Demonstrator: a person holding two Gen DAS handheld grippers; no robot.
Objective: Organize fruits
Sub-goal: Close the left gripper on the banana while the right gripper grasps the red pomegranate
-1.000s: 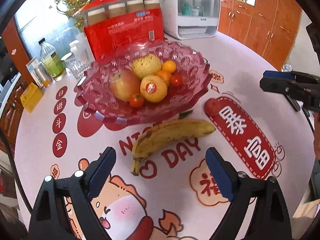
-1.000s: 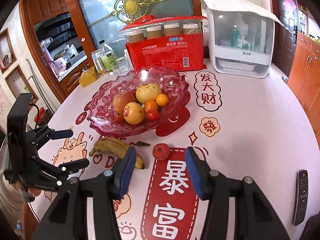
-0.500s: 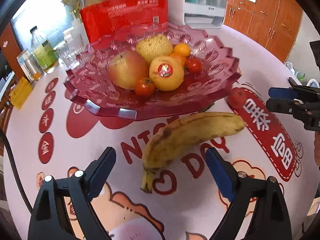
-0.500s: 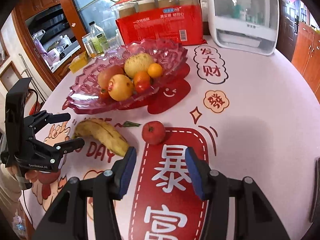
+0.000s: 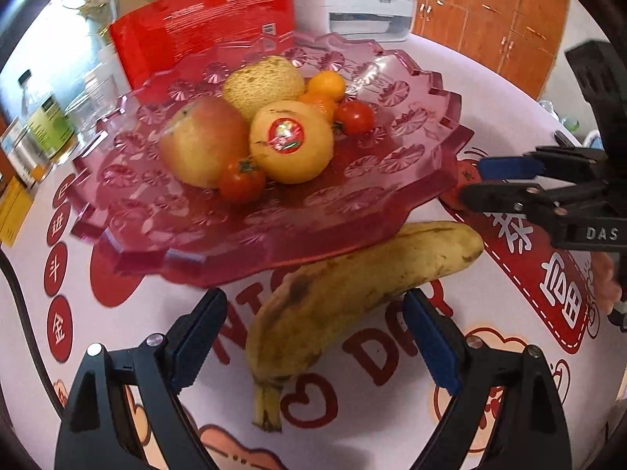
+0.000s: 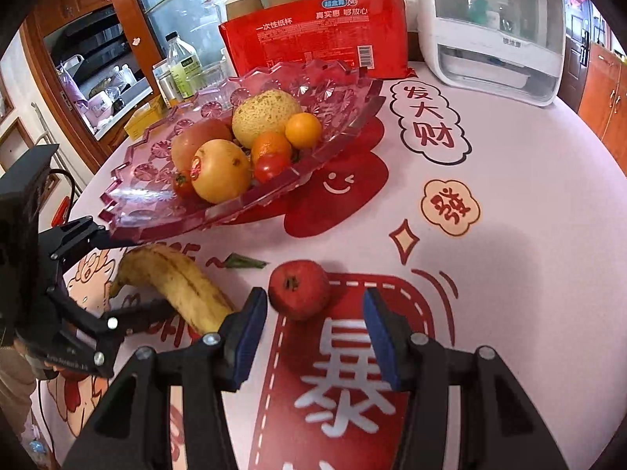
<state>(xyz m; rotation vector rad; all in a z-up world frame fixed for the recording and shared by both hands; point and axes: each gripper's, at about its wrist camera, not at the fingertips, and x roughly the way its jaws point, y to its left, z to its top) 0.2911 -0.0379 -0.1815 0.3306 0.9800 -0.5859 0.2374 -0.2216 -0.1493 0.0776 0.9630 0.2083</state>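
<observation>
A spotted yellow banana [image 5: 352,293] lies on the table in front of a pink glass fruit bowl [image 5: 411,180]. My left gripper [image 5: 313,337] is open, its blue pads on either side of the banana's lower half, not touching it. The bowl holds an apple, a melon, oranges and tomatoes. In the right wrist view a small red fruit [image 6: 299,289] lies on the table, with the banana [image 6: 176,280] to its left and the bowl [image 6: 325,164] behind. My right gripper [image 6: 315,319] is open, its pads flanking the red fruit's near side.
A red pack of paper cups [image 6: 317,35] and a white appliance [image 6: 490,27] stand behind the bowl. Bottles and a glass [image 5: 51,125] stand at the back left. A green leaf scrap [image 6: 245,261] lies between banana and red fruit. The tablecloth has red prints.
Both grippers have moved forward and down. The left now straddles the banana and the right has come up to the red fruit. Both stay open.
</observation>
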